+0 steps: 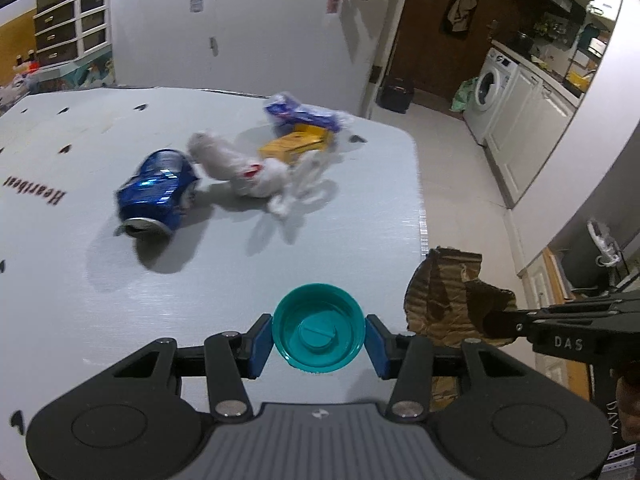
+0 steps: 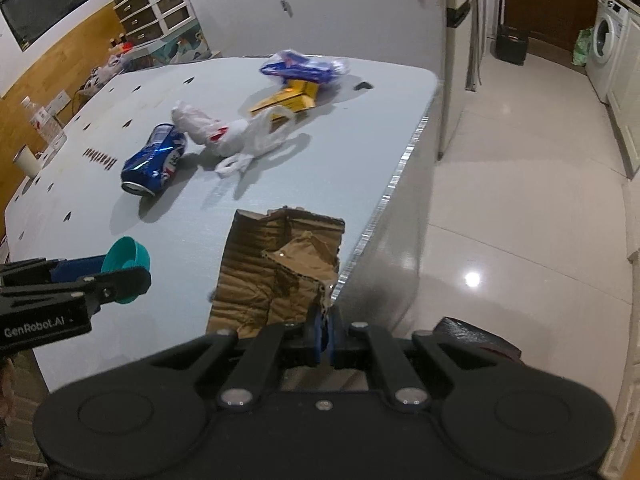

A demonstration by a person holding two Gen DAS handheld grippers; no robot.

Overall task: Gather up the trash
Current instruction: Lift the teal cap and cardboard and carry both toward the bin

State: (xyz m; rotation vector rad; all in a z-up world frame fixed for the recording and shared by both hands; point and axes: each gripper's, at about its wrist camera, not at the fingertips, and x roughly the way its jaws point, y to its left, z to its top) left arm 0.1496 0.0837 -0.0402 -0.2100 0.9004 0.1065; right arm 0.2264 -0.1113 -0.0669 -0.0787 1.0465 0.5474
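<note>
The pale grey table [image 1: 100, 280] fills the frame, a crushed blue can [image 1: 158, 192] at its middle. The right gripper [image 2: 323, 330] is clamped on torn brown cardboard [image 2: 276, 268]. The left gripper [image 1: 319, 338] grasps a round teal plastic lid [image 1: 319, 328], lower centre.

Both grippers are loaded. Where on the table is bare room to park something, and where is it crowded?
Bare: the grey tabletop left of the crushed blue can, and the strip between that can and the torn brown cardboard. Crowded: the far right corner, with the white plastic bag, yellow box and blue wrapper bunched together.
</note>
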